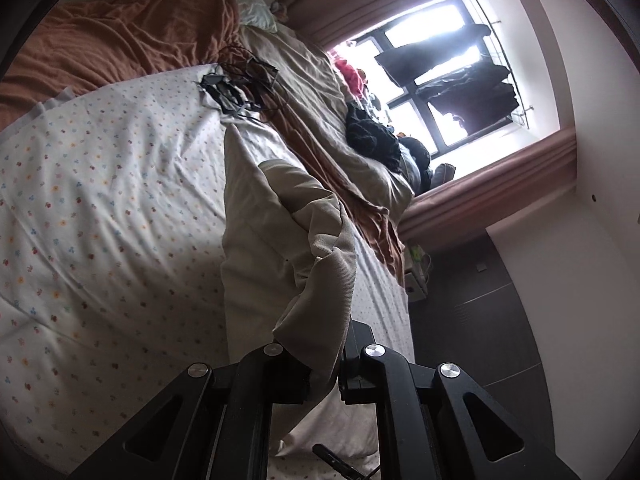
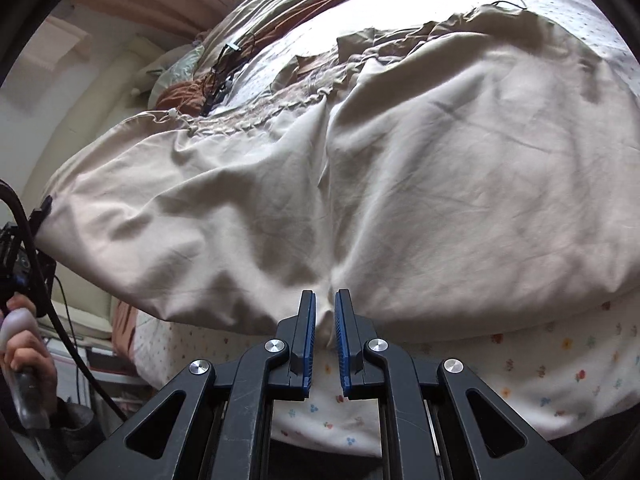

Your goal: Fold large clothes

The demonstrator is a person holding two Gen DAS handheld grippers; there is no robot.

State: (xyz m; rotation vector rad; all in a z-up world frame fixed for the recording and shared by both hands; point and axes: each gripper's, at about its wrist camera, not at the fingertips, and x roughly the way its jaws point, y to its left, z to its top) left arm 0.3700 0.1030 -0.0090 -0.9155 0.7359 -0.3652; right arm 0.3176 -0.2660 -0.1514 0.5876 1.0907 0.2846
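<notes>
— Left gripper (image 1: 324,364)? Clamped on a bunched fold of the beige garment (image 1: 276,216), lifted off the floral sheet (image 1: 100,200).
— Right gripper (image 2: 325,320)? Pinched narrowly on the garment's near edge, spread over the bed.

Bright window (image 1: 432,68), pinkish curtains (image 1: 492,200), white wall (image 1: 580,280), dark tiled floor (image 1: 480,340).

Left gripper (image 1: 324,364) clamps beige garment (image 1: 276,216), lifted above floral bedsheet (image 1: 108,184).
</notes>
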